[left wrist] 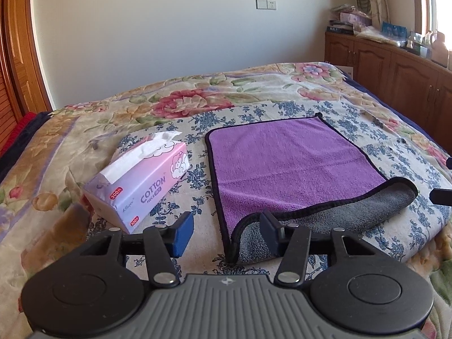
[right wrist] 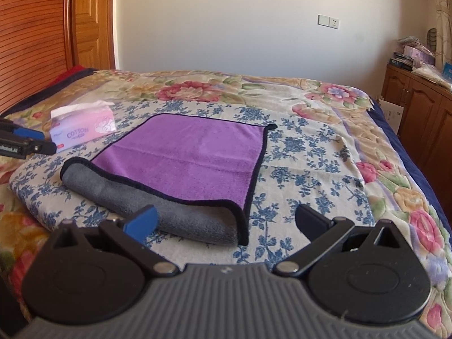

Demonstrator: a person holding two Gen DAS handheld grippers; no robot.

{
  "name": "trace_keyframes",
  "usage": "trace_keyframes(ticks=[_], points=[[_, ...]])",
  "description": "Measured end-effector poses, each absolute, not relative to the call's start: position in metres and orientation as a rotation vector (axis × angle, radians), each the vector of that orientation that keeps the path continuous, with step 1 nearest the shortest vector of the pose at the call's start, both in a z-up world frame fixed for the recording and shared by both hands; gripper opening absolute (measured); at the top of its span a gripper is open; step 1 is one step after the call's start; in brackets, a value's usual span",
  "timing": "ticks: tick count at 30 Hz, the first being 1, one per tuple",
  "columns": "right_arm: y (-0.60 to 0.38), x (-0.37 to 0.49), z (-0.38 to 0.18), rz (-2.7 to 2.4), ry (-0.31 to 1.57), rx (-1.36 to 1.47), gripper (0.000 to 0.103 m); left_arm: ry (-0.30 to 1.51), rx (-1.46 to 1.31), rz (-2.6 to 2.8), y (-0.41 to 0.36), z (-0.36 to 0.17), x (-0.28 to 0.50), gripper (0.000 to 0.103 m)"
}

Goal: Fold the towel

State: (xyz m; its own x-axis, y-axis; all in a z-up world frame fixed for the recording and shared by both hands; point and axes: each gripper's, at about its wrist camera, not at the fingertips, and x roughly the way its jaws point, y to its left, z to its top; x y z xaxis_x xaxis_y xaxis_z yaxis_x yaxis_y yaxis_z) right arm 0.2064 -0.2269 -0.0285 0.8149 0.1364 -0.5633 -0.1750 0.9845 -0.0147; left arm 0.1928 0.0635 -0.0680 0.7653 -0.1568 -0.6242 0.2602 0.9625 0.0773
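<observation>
The towel (left wrist: 293,163) lies flat on the bed (right wrist: 310,155), its near edge rolled over, grey side up. Both tongs are released: left gripper (left wrist: 226,233), right gripper (right wrist: 226,223). Seize each near corner evenly; avoid the tissue box (left wrist: 141,186) at left.

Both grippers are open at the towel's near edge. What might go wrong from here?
1. The towel's near edge is rolled under, grey side out; a pinch there may catch one layer and fold crooked.
2. The left gripper straddles only the corner, so it may slip.
3. The tissue box sits beside the towel; a sweep could knock it.
</observation>
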Motion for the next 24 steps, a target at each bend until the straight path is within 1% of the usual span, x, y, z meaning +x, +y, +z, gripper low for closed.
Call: trace_keyframes(ticks=[14, 17, 20, 24], points=[[-0.218, 0.235, -0.036, 0.212, 0.637, -0.074, 0.103, 0.736, 0.176, -0.250, 0.060, -0.092, 0.224, 0.055], [-0.218, 0.242, -0.040, 0.227, 0.656, -0.066, 0.103, 0.747, 0.180, -0.261, 0.059, -0.096, 0.229, 0.053], [-0.220, 0.248, -0.044, 0.231, 0.670, -0.066, 0.103, 0.759, 0.194, -0.266, 0.056, -0.101, 0.234, 0.050], [-0.221, 0.254, -0.049, 0.227, 0.684, -0.067, 0.103, 0.765, 0.193, -0.277, 0.053, -0.105, 0.239, 0.049]])
